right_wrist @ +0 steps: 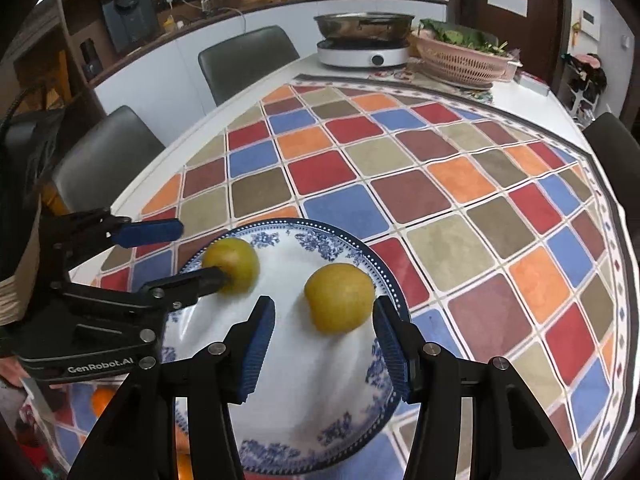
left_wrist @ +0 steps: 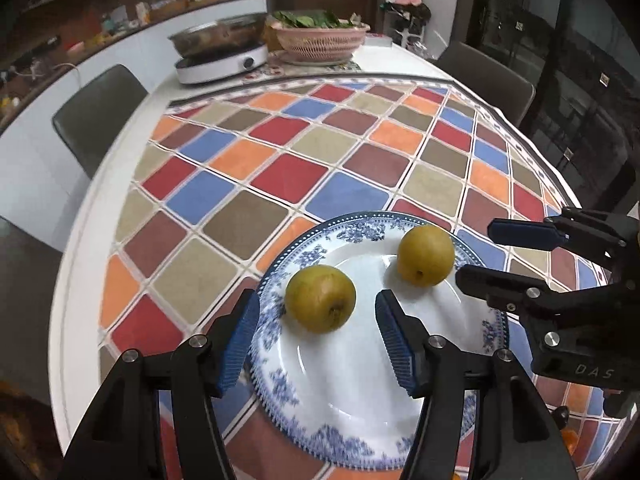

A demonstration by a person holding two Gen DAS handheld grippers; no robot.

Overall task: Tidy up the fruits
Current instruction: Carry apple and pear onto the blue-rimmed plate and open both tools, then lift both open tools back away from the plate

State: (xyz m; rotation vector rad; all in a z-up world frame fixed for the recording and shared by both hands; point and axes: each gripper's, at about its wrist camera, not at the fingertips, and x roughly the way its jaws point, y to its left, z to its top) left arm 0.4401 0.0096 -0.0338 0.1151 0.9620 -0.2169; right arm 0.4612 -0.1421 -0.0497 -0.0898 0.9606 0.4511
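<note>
Two yellow-green round fruits lie on a blue-and-white plate on the checkered cloth. My left gripper is open; the left fruit rests on the plate just beyond its blue pads, with gaps on both sides. My right gripper is open too, and the right fruit sits ahead between its fingertips, nearer the right pad. Each gripper shows in the other's view, my right gripper beside the right fruit and my left gripper by the left fruit.
At the table's far end stand an induction cooker with a steel pot and a pink basket of greens. Dark chairs line the table's sides. An orange fruit lies near the front edge.
</note>
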